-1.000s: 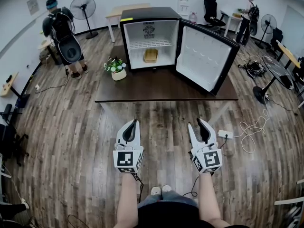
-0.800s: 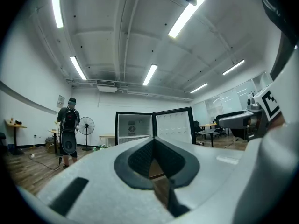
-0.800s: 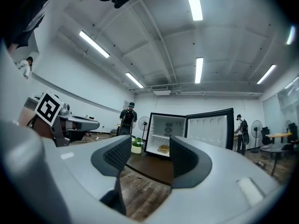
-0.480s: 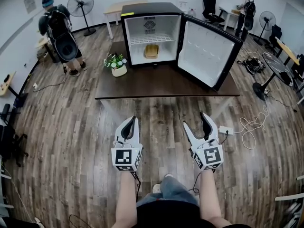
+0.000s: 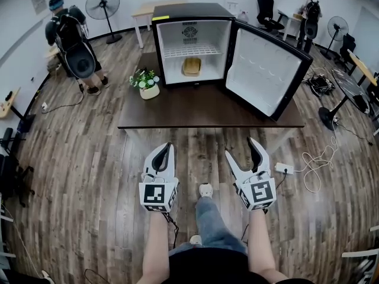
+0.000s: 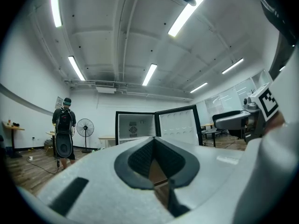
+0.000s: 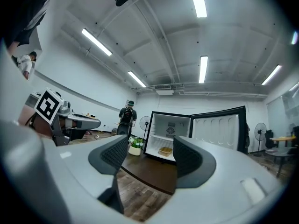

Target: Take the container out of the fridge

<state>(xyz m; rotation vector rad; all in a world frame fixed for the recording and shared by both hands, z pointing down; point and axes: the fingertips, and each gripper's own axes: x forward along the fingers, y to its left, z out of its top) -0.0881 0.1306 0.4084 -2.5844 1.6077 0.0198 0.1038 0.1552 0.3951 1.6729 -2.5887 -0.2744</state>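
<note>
Fingers [image 5: 234, 165] of the right gripper [image 5: 239, 147] have just opened wide, empty; the left gripper [image 5: 166, 148] is closed. The container [image 5: 190, 67] lies far ahead in the fridge [image 5: 189, 9], seemingly between both.

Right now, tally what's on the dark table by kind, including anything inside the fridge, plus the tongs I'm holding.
Mini fridge: 1
Container on the fridge floor: 1
Potted plant: 1
Tongs: 2 (left tongs, right tongs)
Total: 5
</note>
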